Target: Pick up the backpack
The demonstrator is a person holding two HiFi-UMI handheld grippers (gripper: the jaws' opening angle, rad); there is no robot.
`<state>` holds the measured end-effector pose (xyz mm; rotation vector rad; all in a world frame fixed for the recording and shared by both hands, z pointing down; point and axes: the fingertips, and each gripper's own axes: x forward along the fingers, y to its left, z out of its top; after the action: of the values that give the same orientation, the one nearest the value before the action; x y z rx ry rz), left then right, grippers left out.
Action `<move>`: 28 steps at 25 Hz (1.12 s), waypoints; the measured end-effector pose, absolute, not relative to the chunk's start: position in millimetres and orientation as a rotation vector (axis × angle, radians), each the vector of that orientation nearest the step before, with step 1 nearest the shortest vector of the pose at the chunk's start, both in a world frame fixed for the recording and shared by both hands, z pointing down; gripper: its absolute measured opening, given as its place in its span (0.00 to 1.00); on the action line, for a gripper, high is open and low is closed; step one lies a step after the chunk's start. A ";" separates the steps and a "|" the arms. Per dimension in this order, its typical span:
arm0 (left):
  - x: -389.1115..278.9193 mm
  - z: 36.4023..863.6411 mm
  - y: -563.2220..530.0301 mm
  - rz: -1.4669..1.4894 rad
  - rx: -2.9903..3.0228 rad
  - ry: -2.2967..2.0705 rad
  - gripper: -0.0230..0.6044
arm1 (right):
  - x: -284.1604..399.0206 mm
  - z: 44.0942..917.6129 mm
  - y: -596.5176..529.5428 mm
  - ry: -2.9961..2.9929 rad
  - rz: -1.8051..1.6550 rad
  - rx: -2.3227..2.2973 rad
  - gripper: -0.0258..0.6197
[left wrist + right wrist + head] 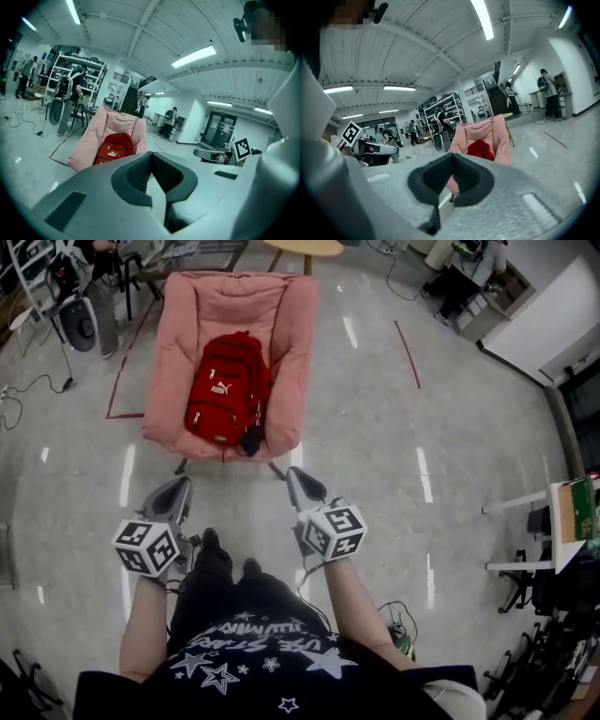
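Note:
A red backpack (228, 388) leans upright against the back of a pink padded chair (293, 343) a short way ahead on the floor. It also shows in the left gripper view as the backpack (114, 147) on the chair (91, 138), and in the right gripper view as the backpack (481, 149) on the chair (502, 140). My left gripper (176, 488) and right gripper (300, 479) are held side by side short of the chair, both shut and empty. Their tips, left gripper (150, 157) and right gripper (452, 157), point toward the chair.
A fan (75, 322) and cables (28, 390) lie at the far left. Red tape lines (408, 352) mark the floor. A white desk (525, 531) and chairs stand at the right. Several people and shelving (70, 75) fill the room's background. My feet (230, 563) are below the grippers.

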<state>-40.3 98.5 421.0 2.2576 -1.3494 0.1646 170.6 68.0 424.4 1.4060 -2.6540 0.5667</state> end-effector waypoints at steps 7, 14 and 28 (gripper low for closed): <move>-52.7 435.0 62.2 0.143 2.253 -1.319 0.05 | 173.3 434.9 44.8 -2.588 0.564 1.454 0.04; -77.7 456.4 -7.3 0.167 2.275 -1.242 0.05 | 153.4 445.3 -12.1 -2.514 0.560 1.514 0.04; -168.7 476.1 -160.0 0.215 2.266 -1.158 0.05 | 47.3 461.7 -155.4 -2.431 0.609 1.526 0.04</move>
<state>-168.7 -160.0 476.1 2.2656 -1.1576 0.2148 47.3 -155.4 461.7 1.5255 -2.4311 0.6091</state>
